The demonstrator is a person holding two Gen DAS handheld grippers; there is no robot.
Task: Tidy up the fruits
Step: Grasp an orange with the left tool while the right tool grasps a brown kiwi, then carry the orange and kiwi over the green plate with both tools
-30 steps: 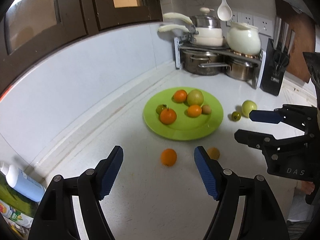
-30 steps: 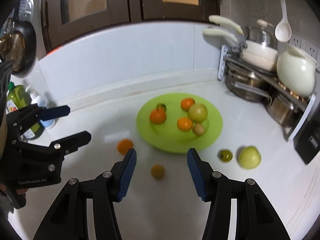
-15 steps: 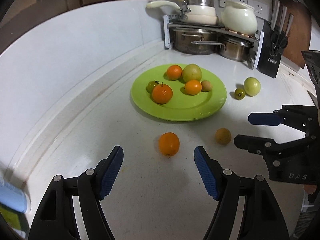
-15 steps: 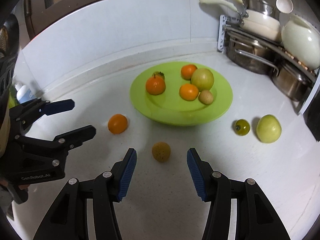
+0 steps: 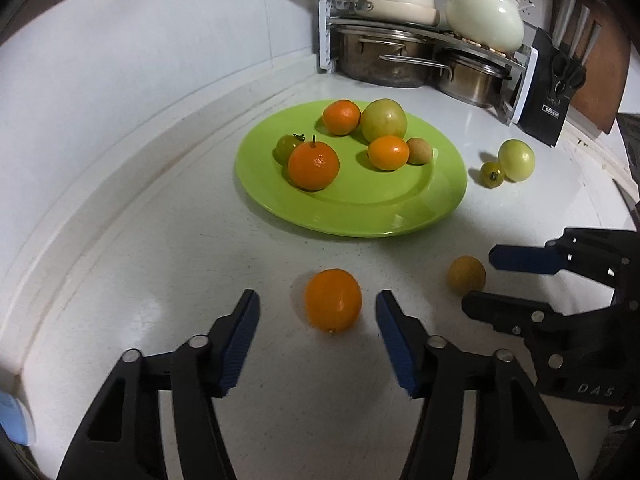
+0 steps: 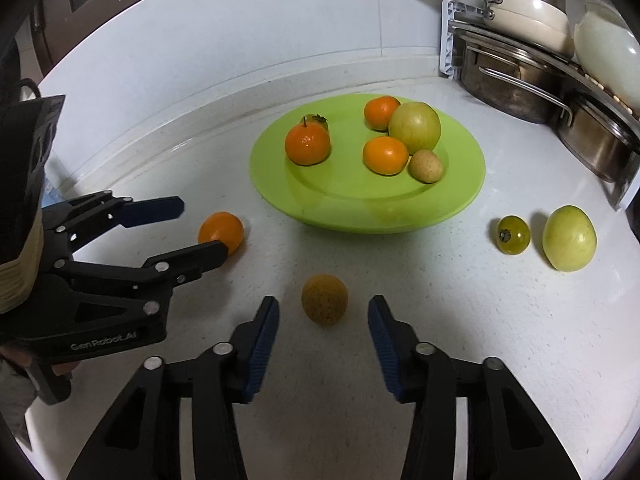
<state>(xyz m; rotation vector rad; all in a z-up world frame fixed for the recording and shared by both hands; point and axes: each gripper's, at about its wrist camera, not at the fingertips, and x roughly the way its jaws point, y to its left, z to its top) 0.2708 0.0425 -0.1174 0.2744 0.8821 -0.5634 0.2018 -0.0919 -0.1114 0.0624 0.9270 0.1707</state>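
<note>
Left wrist view: the left gripper [image 5: 318, 312] has its jaws apart, just having narrowed, with the loose orange [image 5: 333, 300] lying on the white tabletop [image 5: 168, 280] between the blue pads, touched by neither. The right gripper [image 5: 486, 280] enters from the right edge, its body cut off by the frame; its jaws are likewise released around a dull yellow-brown fruit [image 5: 466, 274], whose lower side the near finger partly hides. The green plate [image 5: 360, 216] holds two stemmed oranges, a smaller orange, a large pale green fruit, a small tan fruit and a little green tomato half hidden behind the front orange. Right of the plate, on the tabletop, a small green tomato [image 5: 492, 174] sits just beside a pale green fruit [image 5: 516, 160]. The pot rack [image 5: 400, 52] at the back is cut off at the top.

Right wrist view: the right gripper [image 6: 323, 316] stands released, having just closed a little, with the yellow-brown fruit [image 6: 324, 299] between the pads, apart from both. The left gripper [image 6: 202, 232] comes in from the left, and its lower finger covers part of the loose orange [image 6: 221, 231]. The hand behind it is mostly out of frame. The plate [image 6: 360, 208] carries the same six fruits, the little tomato nearly hidden behind the stemmed orange. The green tomato [image 6: 513, 235] and pale fruit [image 6: 569, 238] lie to the right.
</note>
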